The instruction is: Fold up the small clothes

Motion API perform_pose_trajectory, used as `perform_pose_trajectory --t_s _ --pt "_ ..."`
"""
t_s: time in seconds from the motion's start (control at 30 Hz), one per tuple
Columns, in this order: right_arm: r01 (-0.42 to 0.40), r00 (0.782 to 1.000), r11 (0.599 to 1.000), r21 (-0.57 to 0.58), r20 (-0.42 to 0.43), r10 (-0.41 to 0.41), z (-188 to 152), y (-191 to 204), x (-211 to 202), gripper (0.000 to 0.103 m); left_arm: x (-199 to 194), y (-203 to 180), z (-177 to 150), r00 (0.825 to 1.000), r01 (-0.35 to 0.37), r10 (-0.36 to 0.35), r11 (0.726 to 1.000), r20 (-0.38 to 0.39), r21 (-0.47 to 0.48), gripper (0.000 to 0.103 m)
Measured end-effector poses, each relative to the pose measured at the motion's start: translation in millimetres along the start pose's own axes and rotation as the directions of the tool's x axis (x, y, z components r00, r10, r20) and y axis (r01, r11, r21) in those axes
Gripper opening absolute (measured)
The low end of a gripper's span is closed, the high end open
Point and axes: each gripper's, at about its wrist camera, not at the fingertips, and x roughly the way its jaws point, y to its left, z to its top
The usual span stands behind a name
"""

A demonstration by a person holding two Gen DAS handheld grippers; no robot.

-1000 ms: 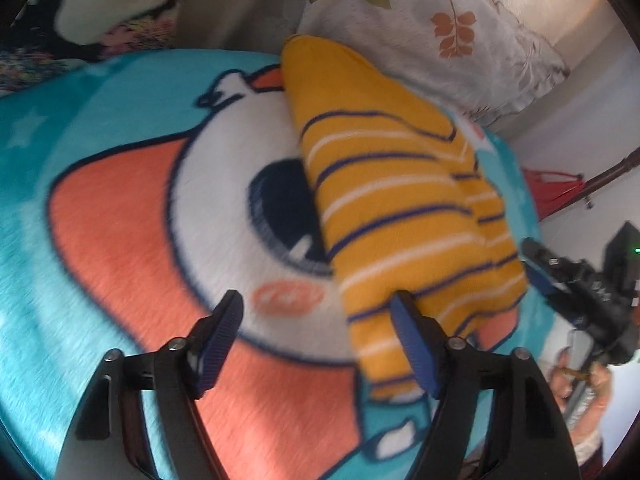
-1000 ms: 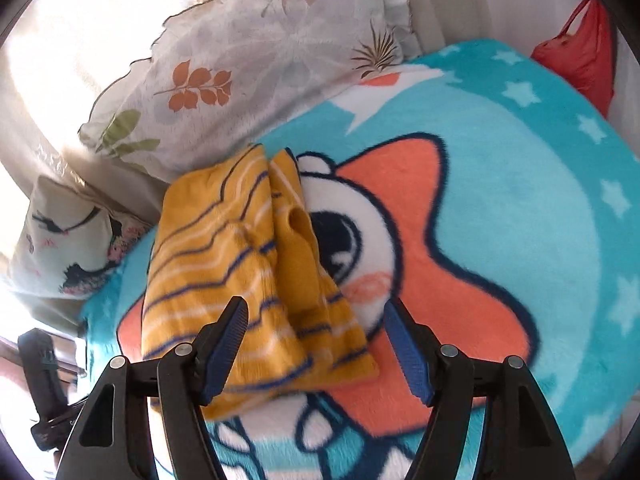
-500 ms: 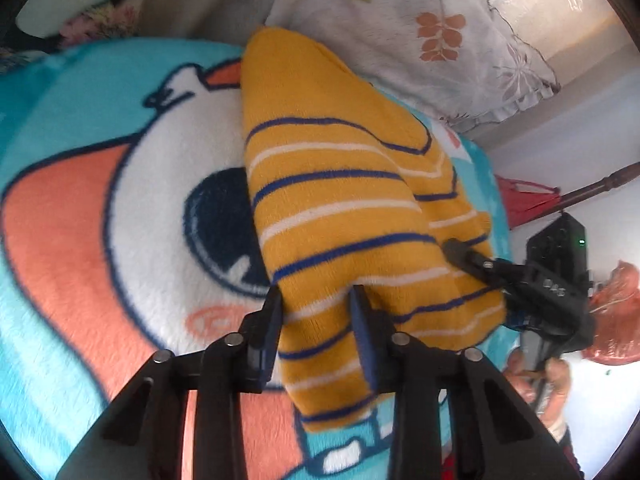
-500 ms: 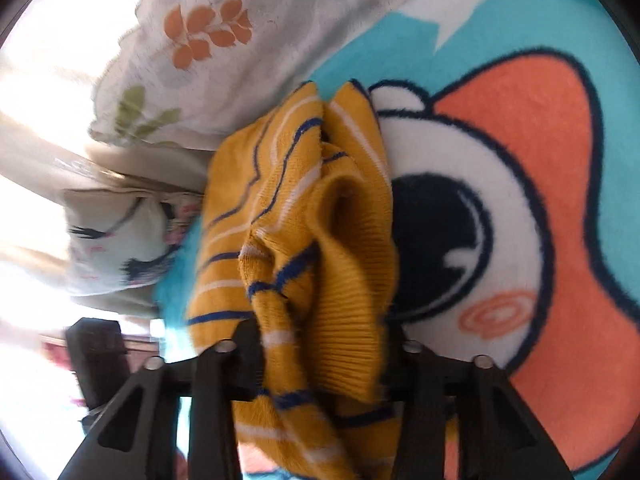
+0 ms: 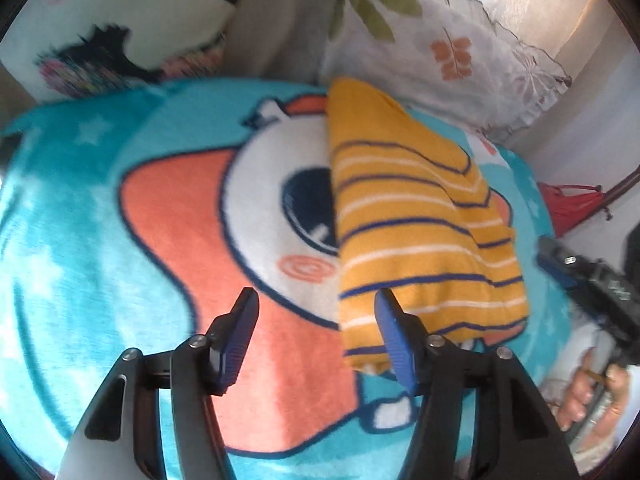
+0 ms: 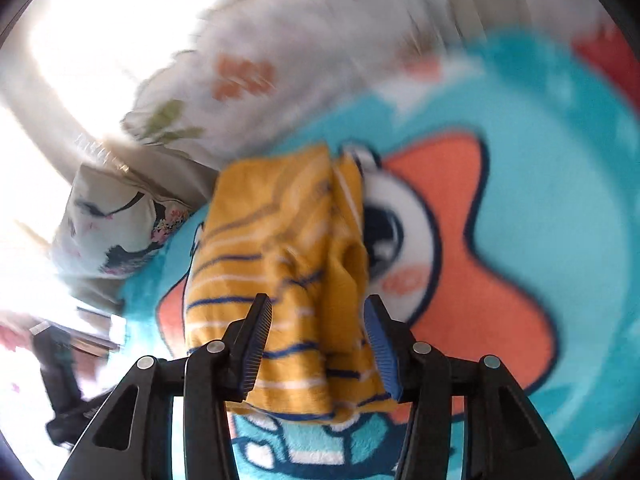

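1. We note the sweater (image 5: 420,216), a small yellow knit with navy and white stripes, lying on the blanket (image 5: 80,240), a teal fleece with a cartoon print, spread over a bed. A leaf-print pillow (image 5: 440,40) sits just beyond its far end.
2. Left gripper (image 5: 316,328): fingers spread wide, nothing between them. The right-hand finger sits in front of the sweater's near-left corner; we cannot tell whether it touches the cloth.
3. Right gripper (image 6: 316,340): fingers spread wide. The near hem of the sweater shows between them, but we see no pinch on it.
4. In the right wrist view the sweater looks folded lengthwise, with a bunched ridge running down its middle and loose layers at the near edge. This view is blurred.
5. Handling, our judgement: light, soft, limp knit. It will sag and drag, not hold shape. The fleece underneath likely grips it, so sliding may rumple the layers.
6. Where to take hold, our judgement: the two near corners of the hem, pinching all layers together, so the fold does not split when lifted.
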Motion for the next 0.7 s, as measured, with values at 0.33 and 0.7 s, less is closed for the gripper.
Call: perform_pose_trajectory --t_s 0.33,0.7 --pt "0.001 0.991 0.949 -0.315 -0.123 -0.042 -36 105 62 0.053 -33 22 -1 0.987 -0.123 0.121 0.992 0.105 0.01 0.066" --pt "0.127 0.977 0.941 -0.314 -0.126 -0.174 -62 103 74 0.061 -90 37 -6 0.857 -0.242 0.237 0.969 0.457 -0.05 0.102"
